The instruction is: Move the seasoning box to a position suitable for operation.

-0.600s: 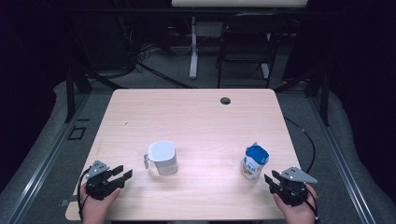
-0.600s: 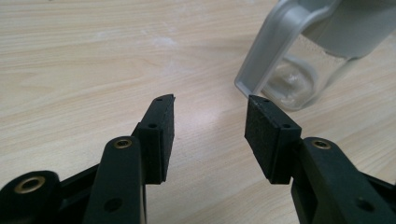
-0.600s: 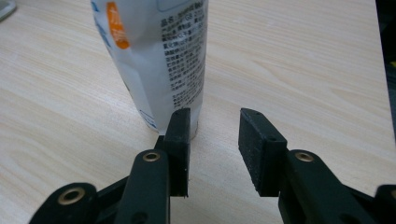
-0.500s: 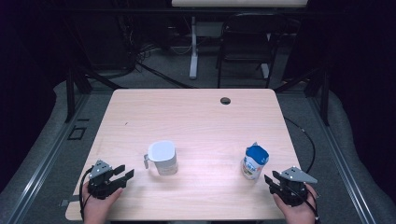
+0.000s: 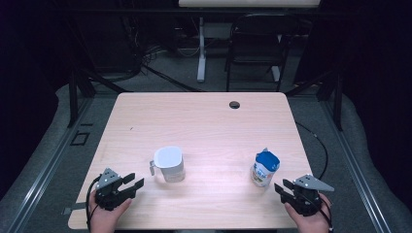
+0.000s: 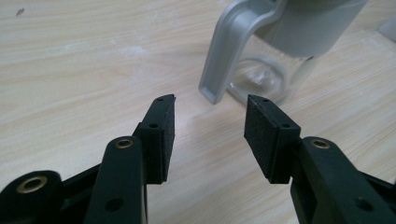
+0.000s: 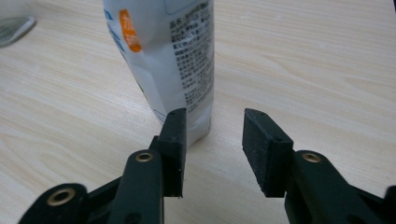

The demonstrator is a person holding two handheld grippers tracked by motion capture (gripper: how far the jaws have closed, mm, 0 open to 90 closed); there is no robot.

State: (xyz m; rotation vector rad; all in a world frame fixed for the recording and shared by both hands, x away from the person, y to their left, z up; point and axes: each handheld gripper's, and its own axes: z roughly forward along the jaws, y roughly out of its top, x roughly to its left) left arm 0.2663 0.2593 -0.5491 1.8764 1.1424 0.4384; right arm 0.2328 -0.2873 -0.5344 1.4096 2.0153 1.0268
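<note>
A clear jug with a pale grey lid and handle point(image 5: 169, 164) stands at the front left of the wooden table point(image 5: 204, 121). My left gripper point(image 5: 132, 183) rests open just left of it, apart from it. In the left gripper view the jug's handle point(image 6: 227, 51) lies just beyond the open left gripper point(image 6: 210, 122). A white and blue carton point(image 5: 265, 168) stands upright at the front right. My right gripper point(image 5: 282, 187) sits open close in front of it. In the right gripper view the carton point(image 7: 173, 60) stands just past the left jaw of the right gripper point(image 7: 214, 135), with nothing between the pads.
A dark cable hole point(image 5: 234, 104) sits near the table's far edge. Behind the table stand a dark chair point(image 5: 253, 46) and a white desk leg point(image 5: 201, 48). Bare tabletop stretches between the jug and the carton.
</note>
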